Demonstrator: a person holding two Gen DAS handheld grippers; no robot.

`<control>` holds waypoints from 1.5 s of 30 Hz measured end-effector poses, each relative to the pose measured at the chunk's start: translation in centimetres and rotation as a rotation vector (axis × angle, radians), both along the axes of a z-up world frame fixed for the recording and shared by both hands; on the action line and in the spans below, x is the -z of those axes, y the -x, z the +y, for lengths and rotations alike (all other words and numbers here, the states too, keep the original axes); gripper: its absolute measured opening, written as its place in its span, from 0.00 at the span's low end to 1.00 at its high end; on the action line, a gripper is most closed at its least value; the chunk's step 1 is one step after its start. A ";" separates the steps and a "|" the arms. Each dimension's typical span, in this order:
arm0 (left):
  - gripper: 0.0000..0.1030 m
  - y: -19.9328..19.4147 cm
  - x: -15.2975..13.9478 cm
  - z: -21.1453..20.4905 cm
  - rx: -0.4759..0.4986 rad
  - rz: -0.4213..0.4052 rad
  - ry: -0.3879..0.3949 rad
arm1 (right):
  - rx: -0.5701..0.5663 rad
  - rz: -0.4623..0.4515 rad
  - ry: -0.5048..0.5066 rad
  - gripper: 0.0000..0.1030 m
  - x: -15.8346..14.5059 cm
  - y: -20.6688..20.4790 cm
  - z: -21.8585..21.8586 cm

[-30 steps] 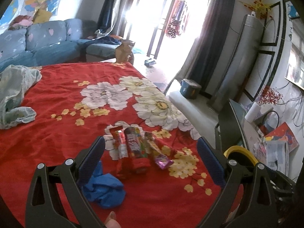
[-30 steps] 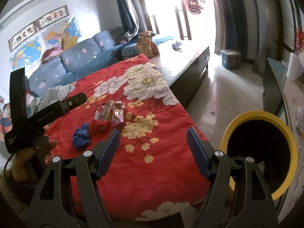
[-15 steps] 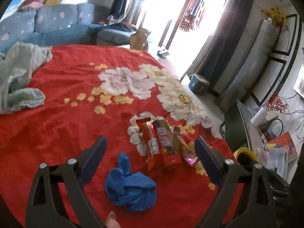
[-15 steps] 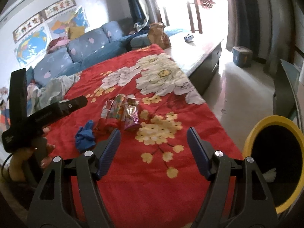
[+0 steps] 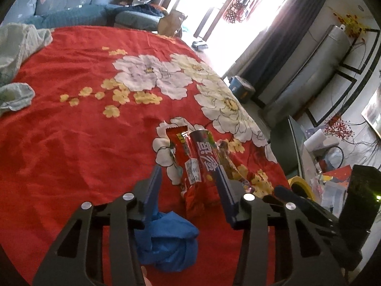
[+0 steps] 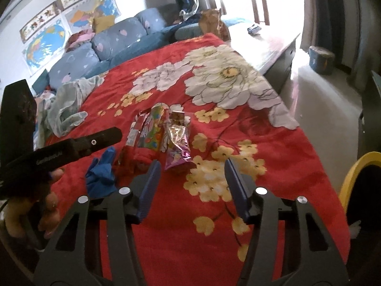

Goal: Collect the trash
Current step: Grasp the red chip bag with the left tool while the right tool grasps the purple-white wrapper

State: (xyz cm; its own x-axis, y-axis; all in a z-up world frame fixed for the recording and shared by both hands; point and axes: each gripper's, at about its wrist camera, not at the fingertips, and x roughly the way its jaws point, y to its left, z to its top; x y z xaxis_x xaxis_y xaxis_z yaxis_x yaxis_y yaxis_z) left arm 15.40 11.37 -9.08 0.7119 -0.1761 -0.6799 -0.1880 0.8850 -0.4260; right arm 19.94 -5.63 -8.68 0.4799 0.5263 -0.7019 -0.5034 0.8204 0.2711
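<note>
While my left gripper (image 5: 189, 178) narrows around the red wrappers (image 5: 190, 157), its pads press nothing yet. My right gripper (image 6: 191, 181), also narrowing, hangs unclenched above the red cloth (image 6: 273, 147).

We're in a home living room: a blue sofa (image 6: 112, 40) with heart-print cushions along the wall, world maps (image 6: 45, 40) pinned above it, dark curtains (image 5: 273, 38) beside a bright glass door (image 5: 214, 12), and a table under a red flowered cloth (image 5: 71, 131).
</note>
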 end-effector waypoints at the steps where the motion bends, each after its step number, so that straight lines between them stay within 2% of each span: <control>1: 0.40 -0.2 0.2 0.0 0.002 0.006 0.005 | -0.008 0.006 0.004 0.41 0.2 -0.2 0.3; 12: 0.34 -1.4 1.9 0.3 0.015 0.053 0.051 | -0.037 0.053 0.021 0.37 1.9 -1.9 1.4; 18: 0.30 -1.7 2.6 0.5 0.022 0.070 0.074 | -0.033 0.067 0.001 0.31 2.2 -2.1 1.2; 24: 0.25 -1.7 2.7 0.0 0.044 0.077 0.067 | -0.038 0.080 -0.023 0.18 2.4 -2.0 1.1; 26: 0.20 -1.7 2.8 -0.1 0.051 0.080 0.075 | -0.044 0.091 -0.036 0.06 2.5 -1.9 1.0; 29: 0.18 -1.5 2.7 -0.3 0.057 0.064 0.077 | -0.044 0.100 -0.039 0.01 2.6 -1.7 0.8; 33: 0.17 -1.1 2.1 -0.6 0.063 0.041 0.074 | -0.040 0.100 -0.049 0.00 2.6 -1.3 0.4; 39: 0.17 -0.2 -0.3 -1.1 0.065 -0.034 0.047 | -0.011 0.078 -0.081 0.03 1.5 -1.1 -0.6; 41: 0.17 0.1 -1.1 -1.1 0.065 -0.057 0.041 | -0.001 0.072 -0.089 0.12 1.1 -1.4 -0.8; 45: 0.17 0.8 -2.8 -1.5 0.070 -0.101 0.033 | 0.002 0.061 -0.085 0.15 0.8 -2.0 -0.6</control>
